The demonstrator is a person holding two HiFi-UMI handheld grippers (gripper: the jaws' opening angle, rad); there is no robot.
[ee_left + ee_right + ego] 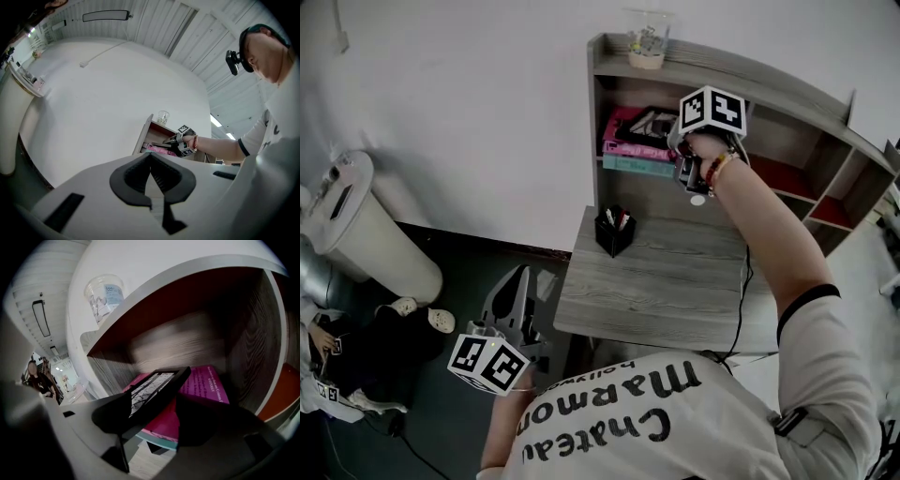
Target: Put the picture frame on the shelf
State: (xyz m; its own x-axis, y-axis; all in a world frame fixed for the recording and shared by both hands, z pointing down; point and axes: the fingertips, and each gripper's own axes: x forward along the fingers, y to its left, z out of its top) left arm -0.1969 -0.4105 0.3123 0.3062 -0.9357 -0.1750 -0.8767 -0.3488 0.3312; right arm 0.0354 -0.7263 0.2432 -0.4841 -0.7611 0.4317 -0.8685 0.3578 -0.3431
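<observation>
Head view: right arm (pixel 764 230) outstretched, right gripper (pixel 667 131) at the shelf (pixel 722 58).

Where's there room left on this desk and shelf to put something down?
The desktop in front of the pen holder is bare, as is the top shelf right of the glass cup. The left cubby is crowded with books and the picture frame.

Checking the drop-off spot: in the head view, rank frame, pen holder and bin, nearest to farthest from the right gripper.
1. Frame: on the books in the shelf, right at the right gripper.
2. Pen holder: on the desk, below.
3. Bin: far left, off the desk.
</observation>
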